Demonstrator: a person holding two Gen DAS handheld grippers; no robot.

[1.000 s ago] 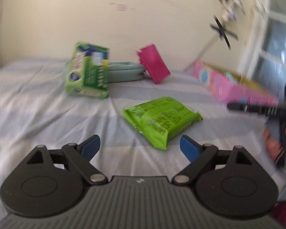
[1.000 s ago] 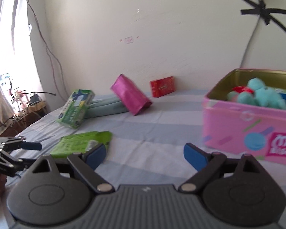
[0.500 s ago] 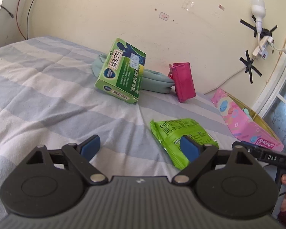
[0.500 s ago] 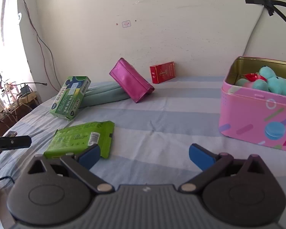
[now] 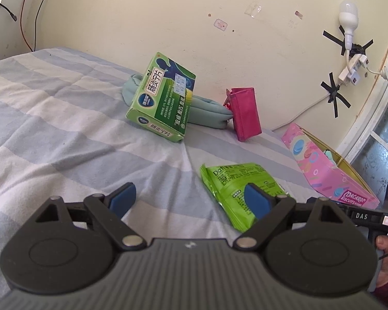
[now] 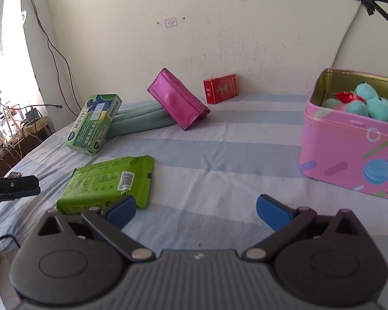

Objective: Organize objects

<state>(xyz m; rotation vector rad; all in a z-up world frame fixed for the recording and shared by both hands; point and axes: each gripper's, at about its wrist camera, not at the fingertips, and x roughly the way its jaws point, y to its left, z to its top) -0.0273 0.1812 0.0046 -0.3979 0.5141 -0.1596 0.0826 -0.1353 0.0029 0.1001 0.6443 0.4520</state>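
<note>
**Wipes pack lies between both tongs**

On my left, the left tongs hang spread and empty over the bed. The green wipes pack lies flat just ahead and right of them, its long axis running away toward the wall, its near end behind the right finger. Further right, my right tongs are also spread, holding nothing; from there the pack sits ahead-left. I judge the left tongs nearer. The pink tin stands open at far right.
</note>
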